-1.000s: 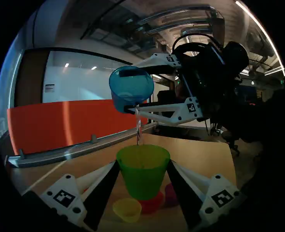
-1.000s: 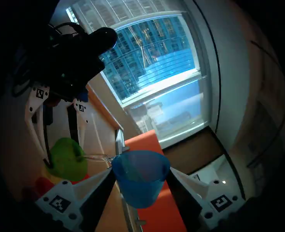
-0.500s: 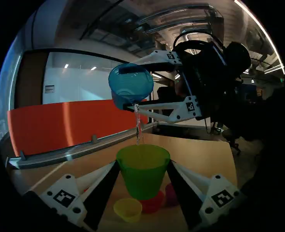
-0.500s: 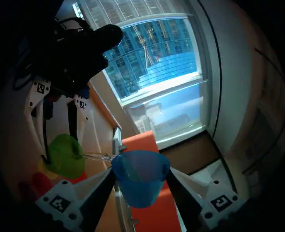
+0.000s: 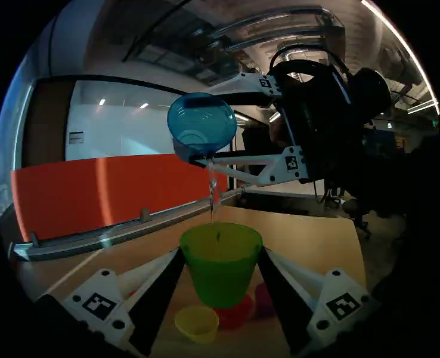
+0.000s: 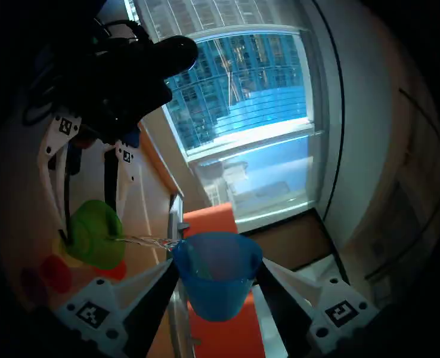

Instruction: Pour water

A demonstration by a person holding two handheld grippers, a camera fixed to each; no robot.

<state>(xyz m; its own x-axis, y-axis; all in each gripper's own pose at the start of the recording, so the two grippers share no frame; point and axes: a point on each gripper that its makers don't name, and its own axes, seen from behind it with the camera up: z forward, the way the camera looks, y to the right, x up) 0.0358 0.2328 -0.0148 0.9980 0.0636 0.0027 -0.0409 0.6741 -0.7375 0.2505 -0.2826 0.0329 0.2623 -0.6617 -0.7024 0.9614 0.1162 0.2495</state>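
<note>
1. The left gripper [image 5: 221,258] squeezes a green cup [image 5: 220,283] between its two fingers and holds it upright.
2. The right gripper [image 6: 217,269] squeezes a blue cup [image 6: 216,295], tipped just above the green cup.
3. Water [image 5: 211,191] runs in a thin stream from the blue cup into the green cup.

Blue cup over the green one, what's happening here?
The right gripper holds the blue cup tipped, and a thin stream of water falls from its rim into the green cup, which the left gripper holds upright above the wooden table. A yellow cup, a red cup and a purple cup sit on the table below.
</note>
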